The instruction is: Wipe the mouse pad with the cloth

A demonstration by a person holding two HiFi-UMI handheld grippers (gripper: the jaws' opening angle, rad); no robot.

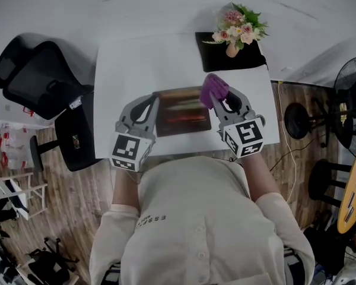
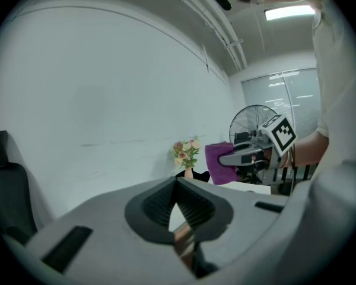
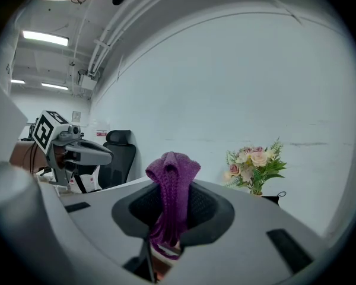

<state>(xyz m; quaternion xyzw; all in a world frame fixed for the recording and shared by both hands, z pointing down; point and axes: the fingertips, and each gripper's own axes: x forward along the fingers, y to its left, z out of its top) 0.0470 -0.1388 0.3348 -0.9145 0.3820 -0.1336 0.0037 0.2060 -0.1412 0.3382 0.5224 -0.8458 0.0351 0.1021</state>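
Note:
A dark brown mouse pad [image 1: 184, 113] lies at the middle of the white table [image 1: 136, 64]. My left gripper [image 1: 156, 103] is at the pad's left edge. In the left gripper view its jaws [image 2: 179, 209] meet at the tips, with a brown strip of the mouse pad [image 2: 184, 241] pinched between them. My right gripper [image 1: 213, 95] is at the pad's upper right corner, shut on a purple knitted cloth [image 1: 213, 88]. In the right gripper view the cloth [image 3: 173, 183] bunches up above the jaws [image 3: 169, 218] and hangs down between them.
A small vase of flowers [image 1: 237, 27] stands on a black mat [image 1: 216, 57] at the table's far right. A black office chair [image 1: 32, 76] is left of the table, and a fan [image 1: 350, 94] and stools [image 1: 299, 120] stand to the right.

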